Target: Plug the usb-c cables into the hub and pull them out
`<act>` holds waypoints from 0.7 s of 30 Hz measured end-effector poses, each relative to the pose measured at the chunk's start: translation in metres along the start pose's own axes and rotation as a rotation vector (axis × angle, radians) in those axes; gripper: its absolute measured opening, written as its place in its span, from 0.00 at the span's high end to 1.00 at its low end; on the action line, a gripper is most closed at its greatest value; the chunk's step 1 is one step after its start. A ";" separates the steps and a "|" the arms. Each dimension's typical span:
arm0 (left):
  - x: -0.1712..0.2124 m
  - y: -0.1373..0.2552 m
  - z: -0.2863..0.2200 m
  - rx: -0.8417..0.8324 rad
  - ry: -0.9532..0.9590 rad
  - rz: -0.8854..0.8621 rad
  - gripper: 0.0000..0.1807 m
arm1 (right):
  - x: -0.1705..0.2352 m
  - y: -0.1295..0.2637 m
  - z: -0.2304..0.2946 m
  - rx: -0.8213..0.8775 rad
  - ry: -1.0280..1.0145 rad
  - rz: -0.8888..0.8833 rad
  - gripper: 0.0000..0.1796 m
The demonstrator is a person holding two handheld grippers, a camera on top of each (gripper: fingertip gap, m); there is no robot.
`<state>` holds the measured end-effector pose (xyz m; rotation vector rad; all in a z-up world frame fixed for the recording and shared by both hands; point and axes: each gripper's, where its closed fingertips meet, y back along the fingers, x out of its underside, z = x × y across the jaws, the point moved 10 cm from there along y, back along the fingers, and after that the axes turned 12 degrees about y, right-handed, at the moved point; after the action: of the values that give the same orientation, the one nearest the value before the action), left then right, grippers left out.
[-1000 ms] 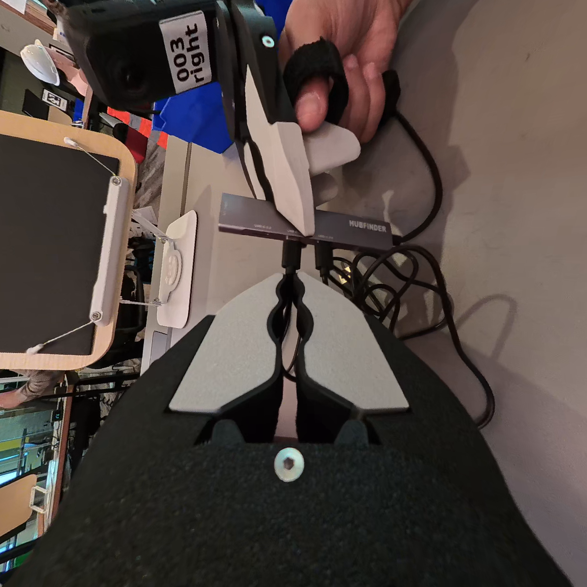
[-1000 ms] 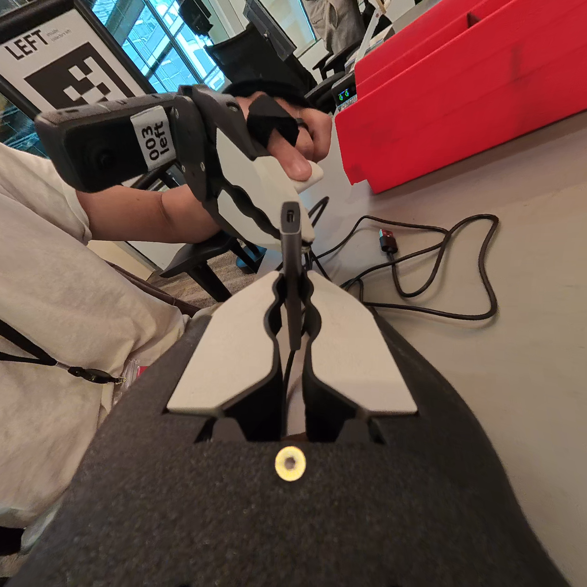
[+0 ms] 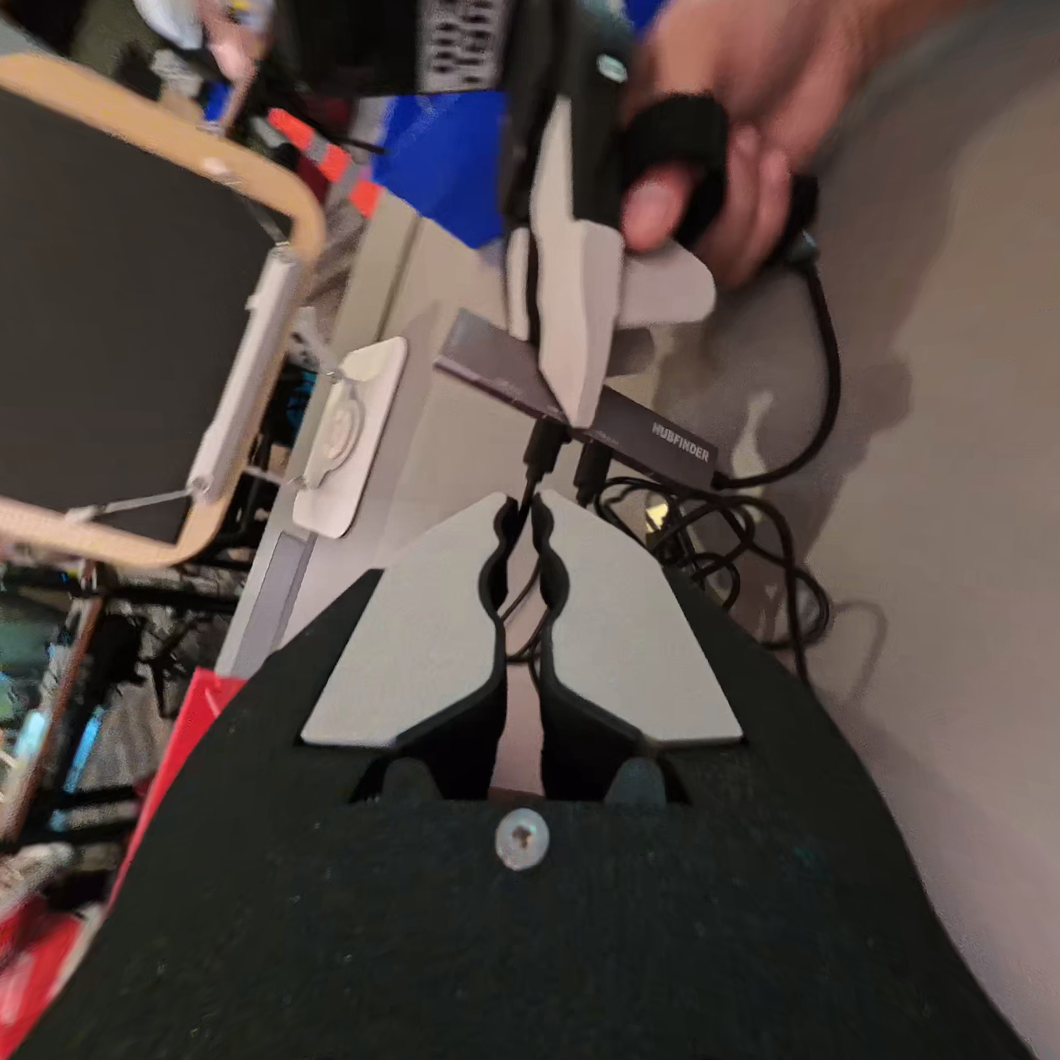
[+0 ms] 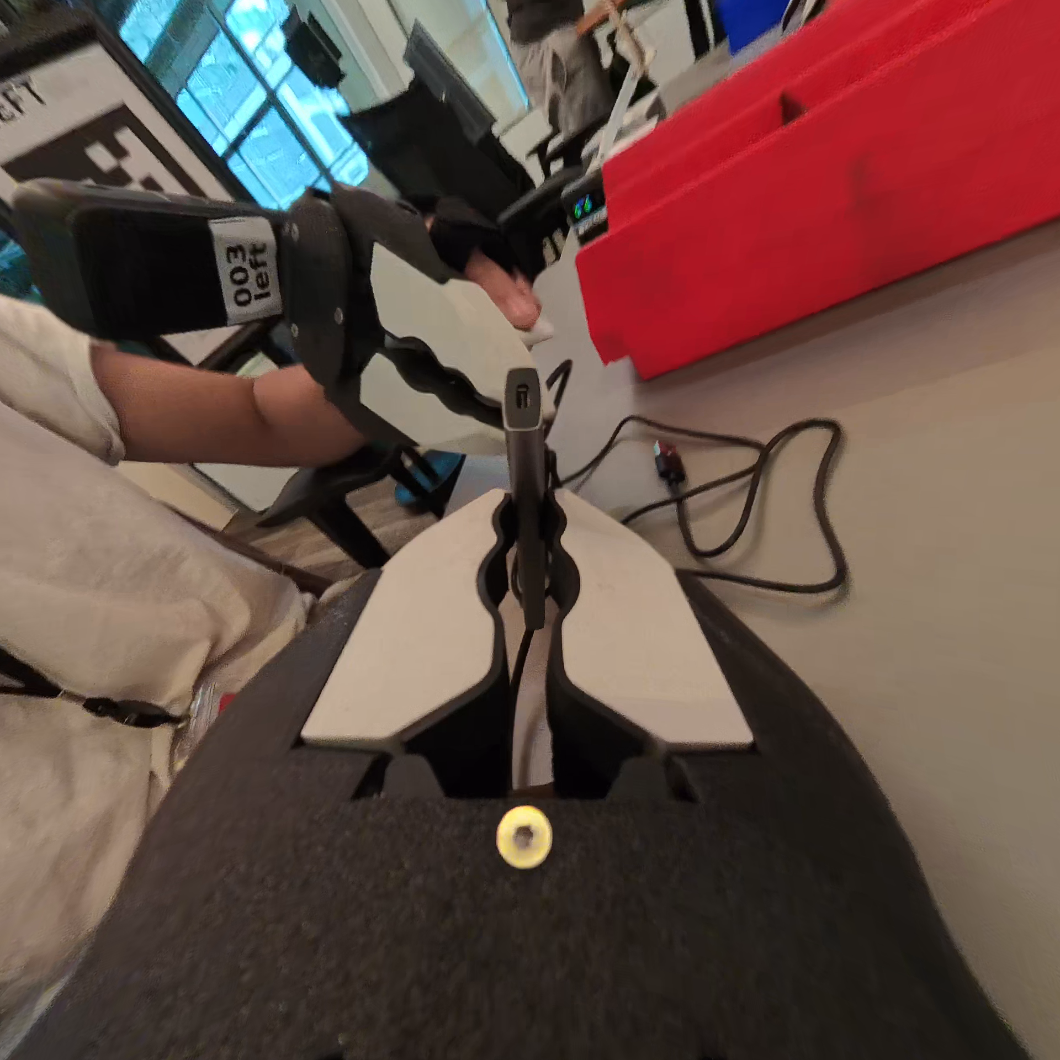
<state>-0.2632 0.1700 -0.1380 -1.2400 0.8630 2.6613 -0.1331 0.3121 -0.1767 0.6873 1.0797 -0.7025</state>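
A dark grey hub [image 3: 636, 427] hangs tilted above the table, and my right gripper [image 3: 573, 401] is shut on its middle from above. In the right wrist view the hub [image 4: 522, 459] stands end-on between my right gripper's [image 4: 525, 507] jaws. Two black usb-c plugs sit in the hub's lower edge: a left plug [image 3: 542, 447] and a right plug [image 3: 591, 470]. My left gripper [image 3: 522, 507] is just below the left plug, nearly shut on its thin cable, which runs straight from plug to tips. The left gripper's white fingers [image 4: 447, 310] show behind the hub.
Loose black cables [image 3: 717, 550] lie coiled on the grey table [image 3: 946, 516], one ending in a red-tipped plug [image 4: 668, 459]. Red bins [image 4: 831, 201] stand at the table's far side. A wood-framed black board [image 3: 115, 315] and a white plate [image 3: 350, 436] are beyond the table edge. Less than 4 cm separates the two grippers' tips.
The hub has tilted and drawn away from my left gripper. The left fingertips were at the plug's rear end and now sit lower on its cable. Both plugs stay in the hub.
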 end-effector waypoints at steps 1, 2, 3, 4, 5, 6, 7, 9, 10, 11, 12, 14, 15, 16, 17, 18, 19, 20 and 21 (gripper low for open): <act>0.001 0.010 0.004 -0.040 0.074 -0.029 0.96 | -0.003 0.003 -0.001 0.034 0.006 -0.016 0.95; 0.004 0.020 0.008 -0.099 0.164 -0.048 0.94 | -0.007 0.005 -0.001 0.068 0.010 -0.026 0.95; 0.010 0.031 0.009 -0.140 0.269 -0.068 0.92 | -0.013 0.007 -0.001 0.099 0.017 -0.033 0.95; 0.016 0.042 0.004 -0.144 0.382 -0.097 0.89 | -0.023 0.010 0.002 0.136 0.041 -0.029 0.95; 0.024 0.050 -0.004 -0.144 0.489 -0.127 0.90 | -0.035 0.014 0.006 0.180 0.084 -0.016 0.95; 0.034 0.056 -0.015 -0.145 0.570 -0.144 0.90 | -0.051 0.020 0.012 0.228 0.134 -0.001 0.95; 0.042 0.060 -0.028 -0.130 0.611 -0.149 0.90 | -0.069 0.027 0.021 0.265 0.187 0.009 0.95; 0.049 0.064 -0.052 -0.093 0.583 -0.101 0.89 | -0.110 0.045 0.043 0.322 0.283 -0.011 0.95; 0.049 0.066 -0.060 -0.097 0.544 -0.063 0.90 | -0.132 0.055 0.054 0.358 0.329 -0.027 0.95; 0.047 0.067 -0.065 -0.112 0.513 -0.046 0.90 | -0.154 0.066 0.066 0.400 0.373 -0.041 0.95; 0.046 0.067 -0.070 -0.103 0.492 -0.044 0.90 | -0.175 0.077 0.078 0.446 0.417 -0.053 0.95; 0.044 0.066 -0.076 -0.076 0.460 -0.035 0.90 | -0.218 0.101 0.099 0.553 0.497 -0.059 0.95; 0.044 0.067 -0.077 -0.076 0.452 -0.034 0.90 | -0.239 0.113 0.107 0.604 0.523 -0.061 0.95; 0.044 0.068 -0.078 -0.070 0.457 -0.038 0.90 | -0.260 0.126 0.115 0.643 0.542 -0.064 0.95; 0.044 0.069 -0.078 -0.057 0.469 -0.042 0.90 | -0.281 0.139 0.123 0.684 0.559 -0.067 0.95; 0.045 0.070 -0.077 -0.050 0.479 -0.045 0.90 | -0.302 0.152 0.129 0.740 0.571 -0.069 0.95; 0.045 0.072 -0.076 -0.052 0.482 -0.050 0.91 | -0.323 0.166 0.135 0.802 0.582 -0.062 0.95; 0.045 0.073 -0.075 -0.061 0.482 -0.057 0.91 | -0.344 0.180 0.140 0.867 0.594 -0.047 0.95; 0.046 0.075 -0.074 -0.067 0.485 -0.062 0.91 | -0.364 0.195 0.146 0.938 0.608 -0.039 0.95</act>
<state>-0.2658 0.0620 -0.1749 -1.9385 0.7667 2.3901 -0.0138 0.3758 0.2402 1.7688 1.2888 -1.0774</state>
